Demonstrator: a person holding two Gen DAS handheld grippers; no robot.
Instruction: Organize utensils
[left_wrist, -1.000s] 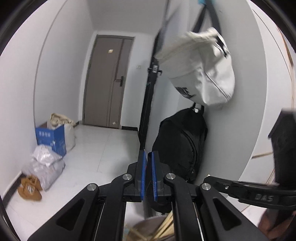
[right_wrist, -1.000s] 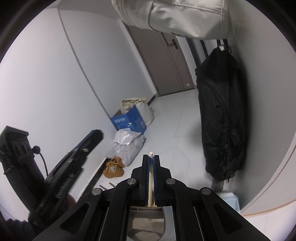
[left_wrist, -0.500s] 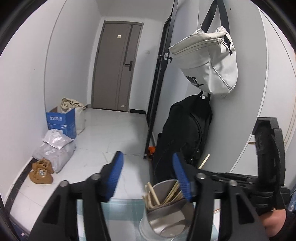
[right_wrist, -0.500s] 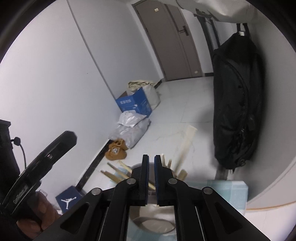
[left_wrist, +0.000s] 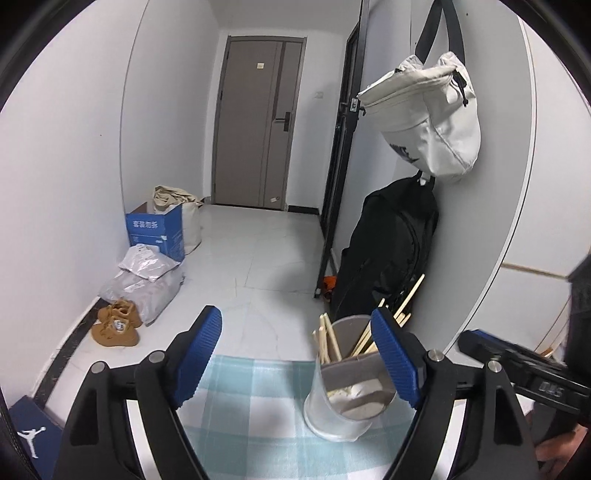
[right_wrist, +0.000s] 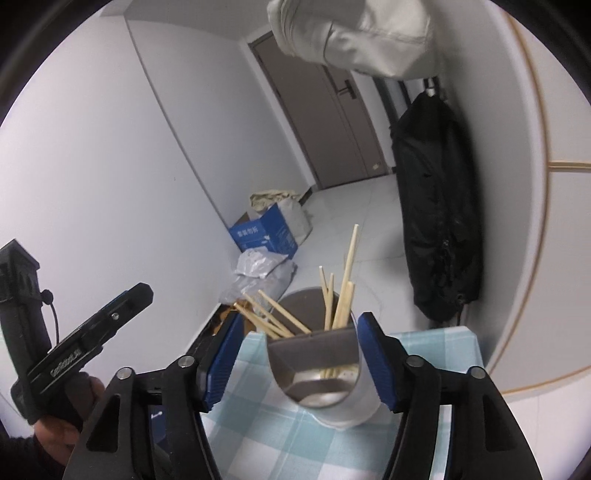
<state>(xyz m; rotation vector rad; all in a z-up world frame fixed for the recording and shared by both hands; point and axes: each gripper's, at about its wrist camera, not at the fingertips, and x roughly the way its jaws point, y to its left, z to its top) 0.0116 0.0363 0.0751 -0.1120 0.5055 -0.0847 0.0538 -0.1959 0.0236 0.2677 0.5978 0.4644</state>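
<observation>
The utensil holder (right_wrist: 325, 373), a metal cylinder with a dark divider, stands upright on the blue-and-white checked cloth (right_wrist: 280, 443) near the table's far edge, and it is already loaded with wooden chopsticks (right_wrist: 341, 291). Your right gripper (right_wrist: 299, 363) is spread wide with nothing in it, and its two blue pads flank the holder on either side without touching it. Your left gripper (left_wrist: 295, 360) is likewise wide open and empty; in the left wrist view the holder (left_wrist: 347, 387) sits just inside the right-hand finger, and contact there cannot be confirmed. The sticks in the left section (right_wrist: 275, 317) fan outward at a steep lean, while those in the right section stand nearly upright, one (right_wrist: 351, 258) rising well above the rest. The step in hand appears to be checking or steadying the loaded holder, so keep both sets of fingers clear of the protruding tips. If you intend to straighten the leaning sticks, approach from above the rim and gather them toward the divider instead of pushing sideways on the cylinder. The holder is tall, narrow and top-heavy with sticks, and it stands close to the cloth's edge; a sideways knock could tip it off the table. Close only on the holder's wall, low down, if you must move it.
</observation>
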